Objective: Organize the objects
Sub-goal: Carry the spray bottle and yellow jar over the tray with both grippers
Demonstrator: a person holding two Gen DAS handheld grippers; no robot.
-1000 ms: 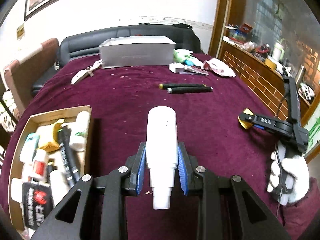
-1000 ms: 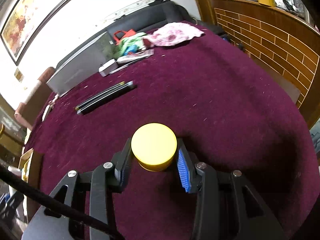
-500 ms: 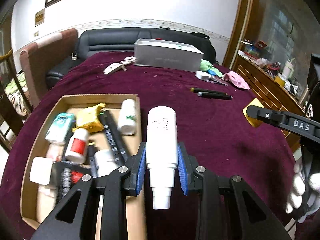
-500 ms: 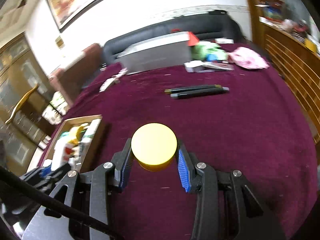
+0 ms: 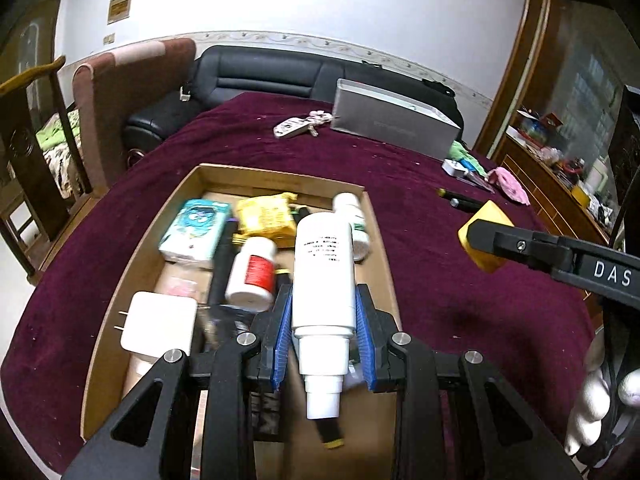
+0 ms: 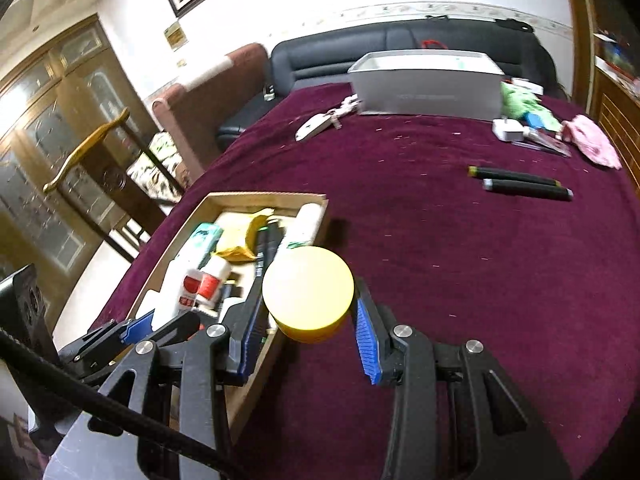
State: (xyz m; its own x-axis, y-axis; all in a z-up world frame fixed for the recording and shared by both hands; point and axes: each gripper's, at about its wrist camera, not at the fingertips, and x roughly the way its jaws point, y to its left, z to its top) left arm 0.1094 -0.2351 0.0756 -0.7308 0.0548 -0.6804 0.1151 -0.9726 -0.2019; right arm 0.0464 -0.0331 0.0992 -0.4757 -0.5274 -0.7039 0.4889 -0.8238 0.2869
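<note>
Left wrist view shows the left gripper (image 5: 323, 322) clamping a white bottle (image 5: 323, 276) with black print above the cardboard box (image 5: 280, 178), while the right gripper (image 6: 306, 312) grips a round yellow jar (image 6: 308, 292) beside it.

Left gripper (image 5: 323, 332), black-framed with blue ribbed pads, clamps a white plastic bottle (image 5: 323, 280); right gripper (image 6: 308, 322) pinches a round yellow container (image 6: 308, 292); a white-gloved hand (image 5: 600, 396) holds the right gripper's handle

white wall (image 5: 280, 4), black sofa (image 5: 256, 80), possibly glazed cabinet (image 6: 60, 152)
</note>
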